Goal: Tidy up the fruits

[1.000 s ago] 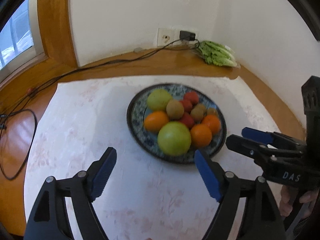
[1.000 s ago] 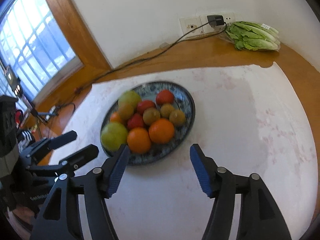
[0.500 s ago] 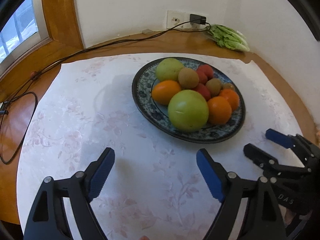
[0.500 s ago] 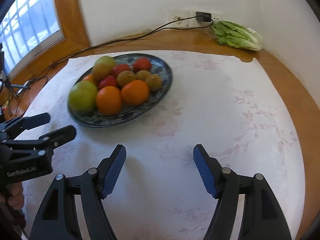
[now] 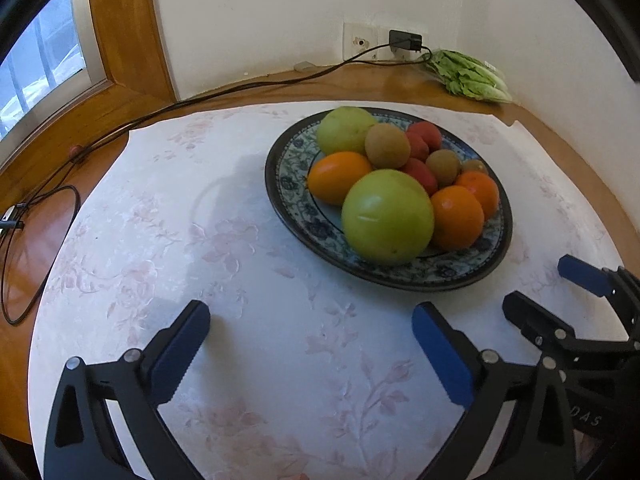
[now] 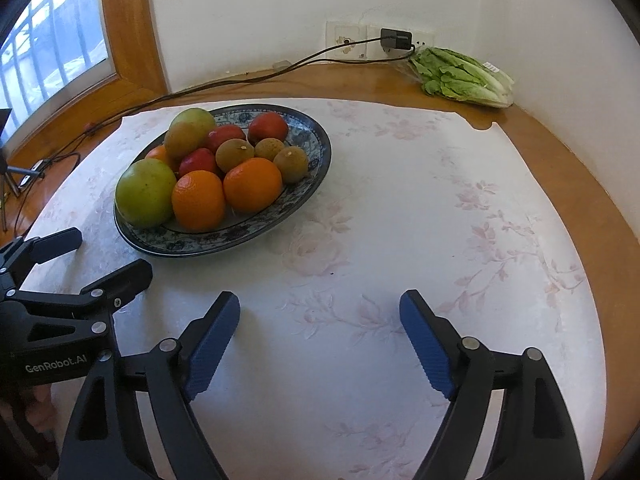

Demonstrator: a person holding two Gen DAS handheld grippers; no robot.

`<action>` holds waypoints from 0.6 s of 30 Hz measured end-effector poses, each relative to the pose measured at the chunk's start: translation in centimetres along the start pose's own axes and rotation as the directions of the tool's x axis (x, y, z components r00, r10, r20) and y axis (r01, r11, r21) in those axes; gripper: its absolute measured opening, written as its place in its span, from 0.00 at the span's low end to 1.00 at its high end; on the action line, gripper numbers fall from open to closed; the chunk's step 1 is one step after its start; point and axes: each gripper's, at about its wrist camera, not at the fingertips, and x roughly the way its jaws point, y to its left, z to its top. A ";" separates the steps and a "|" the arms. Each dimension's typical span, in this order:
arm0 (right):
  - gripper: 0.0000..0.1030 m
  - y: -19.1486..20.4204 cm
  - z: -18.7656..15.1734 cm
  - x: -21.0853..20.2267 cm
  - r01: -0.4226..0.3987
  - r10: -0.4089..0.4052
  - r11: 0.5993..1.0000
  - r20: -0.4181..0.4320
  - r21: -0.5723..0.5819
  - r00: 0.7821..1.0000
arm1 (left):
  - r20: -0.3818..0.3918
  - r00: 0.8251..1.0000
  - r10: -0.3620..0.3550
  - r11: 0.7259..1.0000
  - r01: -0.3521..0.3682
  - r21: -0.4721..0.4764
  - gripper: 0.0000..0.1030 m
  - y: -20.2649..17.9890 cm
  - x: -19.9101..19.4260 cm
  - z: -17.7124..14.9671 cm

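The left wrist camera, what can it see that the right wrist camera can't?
Only the left wrist view shows the left gripper head-on, its jaws opening over bare tablecloth.

Only the right wrist view shows the right gripper head-on, jaws opening and empty, plus the "GenRobot.AI" label.

Both show the plate of fruit, the big green fruit, the lettuce and the wall plug.

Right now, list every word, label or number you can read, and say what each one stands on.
"GenRobot.AI": white print on the left gripper body, in the right wrist view.
"DAS": partly cut-off letters on the right gripper body, in the left wrist view.
White label on the lettuce bag: too small to read.
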 end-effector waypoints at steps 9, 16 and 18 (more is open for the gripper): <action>0.86 0.0 0.0 0.1 -0.006 0.006 1.000 -0.002 -0.003 1.000 | -0.001 1.000 0.001 1.000 -0.001 -0.001 1.00 0.1 0.0 0.1; 0.86 0.0 0.0 0.1 -0.006 0.006 1.000 -0.002 -0.004 1.000 | -0.001 1.000 0.001 1.000 -0.001 -0.001 1.00 0.1 0.0 0.1; 0.86 0.0 0.0 0.1 -0.006 0.006 1.000 -0.002 -0.004 1.000 | -0.001 1.000 0.001 1.000 -0.001 -0.001 1.00 0.1 0.0 0.1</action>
